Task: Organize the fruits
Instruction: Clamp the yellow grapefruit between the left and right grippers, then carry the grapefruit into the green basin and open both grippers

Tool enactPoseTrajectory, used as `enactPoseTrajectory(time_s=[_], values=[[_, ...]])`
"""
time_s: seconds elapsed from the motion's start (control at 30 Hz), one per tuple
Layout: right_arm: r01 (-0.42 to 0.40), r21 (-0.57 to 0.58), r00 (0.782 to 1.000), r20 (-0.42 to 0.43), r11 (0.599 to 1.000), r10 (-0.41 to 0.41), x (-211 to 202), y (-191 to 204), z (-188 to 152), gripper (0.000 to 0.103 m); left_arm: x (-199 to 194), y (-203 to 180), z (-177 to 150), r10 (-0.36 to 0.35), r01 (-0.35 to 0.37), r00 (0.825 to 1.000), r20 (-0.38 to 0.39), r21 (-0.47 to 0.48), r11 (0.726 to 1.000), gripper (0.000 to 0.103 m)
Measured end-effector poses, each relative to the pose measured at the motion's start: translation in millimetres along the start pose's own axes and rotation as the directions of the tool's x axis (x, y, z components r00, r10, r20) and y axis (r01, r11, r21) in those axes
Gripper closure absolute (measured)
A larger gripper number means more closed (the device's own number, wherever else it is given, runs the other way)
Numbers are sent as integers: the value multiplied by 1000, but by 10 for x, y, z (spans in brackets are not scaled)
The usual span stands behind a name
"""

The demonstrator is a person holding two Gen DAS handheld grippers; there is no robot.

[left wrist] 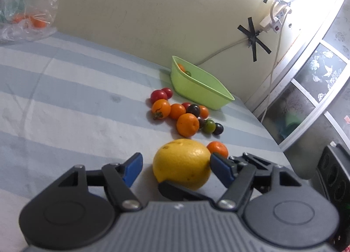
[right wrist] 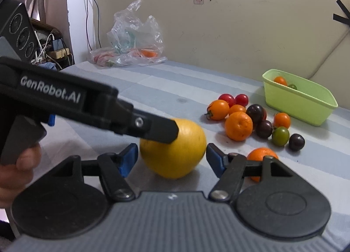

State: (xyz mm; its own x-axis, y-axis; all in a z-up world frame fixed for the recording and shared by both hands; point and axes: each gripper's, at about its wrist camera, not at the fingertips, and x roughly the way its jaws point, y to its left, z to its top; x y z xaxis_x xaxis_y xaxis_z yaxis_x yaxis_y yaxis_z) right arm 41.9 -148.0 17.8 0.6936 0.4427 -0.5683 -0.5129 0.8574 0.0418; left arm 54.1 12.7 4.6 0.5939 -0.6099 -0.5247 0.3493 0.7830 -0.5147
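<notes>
Lettering: "GenRobot.AI", white, on left tool (right wrist: 153, 130) body. Item: large yellow citrus (left wrist: 182, 163), smooth, faintly speckled, on striped bench (left wrist: 76, 90). Left tool (left wrist: 176, 165) spread wide around it, right pad touching. Right tool (right wrist: 171, 157) likewise agape, gripping nothing. Green tub (right wrist: 299, 101): contents mostly hidden. Small orange (right wrist: 261, 155) half covered.

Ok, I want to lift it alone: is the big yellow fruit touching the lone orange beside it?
Apart. The right wrist view shows bare cloth between the yellow fruit and the orange.
</notes>
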Motion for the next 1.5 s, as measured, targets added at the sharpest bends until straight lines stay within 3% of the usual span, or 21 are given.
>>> enactPoseTrajectory(time_s=[0.1, 0.23, 0.53, 0.7, 0.83, 0.97, 1.13, 1.3, 1.43, 1.5], values=[[1, -2, 1000, -5, 1000, -1, 26, -23, 7, 34, 38, -30, -18, -19, 20, 1000, -2, 15, 1000, 44], [0, 33, 1000, -7, 999, 1, -1, -70, 15, 35, 42, -147, -8, -2, 2, 1000, 0, 41, 999, 45], [101, 40, 984, 143, 994, -106, -352, -416, 316, 35, 180, -741, 516, -56, 49, 997, 46, 147, 988, 46], [219, 64, 954, 194, 974, -228, -345, -1028, 610, 35, 806, -1130, 1075, -120, 109, 992, 42, 191, 976, 46], [282, 116, 939, 171, 953, -298, -72, -1609, 696, 35, 1494, -1240, 1367, -124, 122, 992, -2, 194, 973, 47], [296, 157, 941, 122, 942, -316, 236, -1994, 670, 35, 1996, -1192, 1497, -100, 107, 994, -48, 156, 982, 47], [308, 139, 944, 75, 941, -320, 468, -2102, 596, 35, 2257, -1136, 1483, -62, 74, 995, -82, 151, 986, 49], [300, 176, 945, 77, 938, -317, 398, -2137, 583, 35, 1991, -1070, 1501, -63, 71, 996, -61, 127, 989, 49], [299, 180, 938, 127, 937, -324, 137, -1987, 566, 35, 1374, -894, 1444, -78, 76, 997, 18, 110, 991, 48], [281, 202, 939, 145, 938, -312, -39, -1895, 550, 36, 1119, -801, 1369, -49, 45, 998, 37, 104, 994, 48]])
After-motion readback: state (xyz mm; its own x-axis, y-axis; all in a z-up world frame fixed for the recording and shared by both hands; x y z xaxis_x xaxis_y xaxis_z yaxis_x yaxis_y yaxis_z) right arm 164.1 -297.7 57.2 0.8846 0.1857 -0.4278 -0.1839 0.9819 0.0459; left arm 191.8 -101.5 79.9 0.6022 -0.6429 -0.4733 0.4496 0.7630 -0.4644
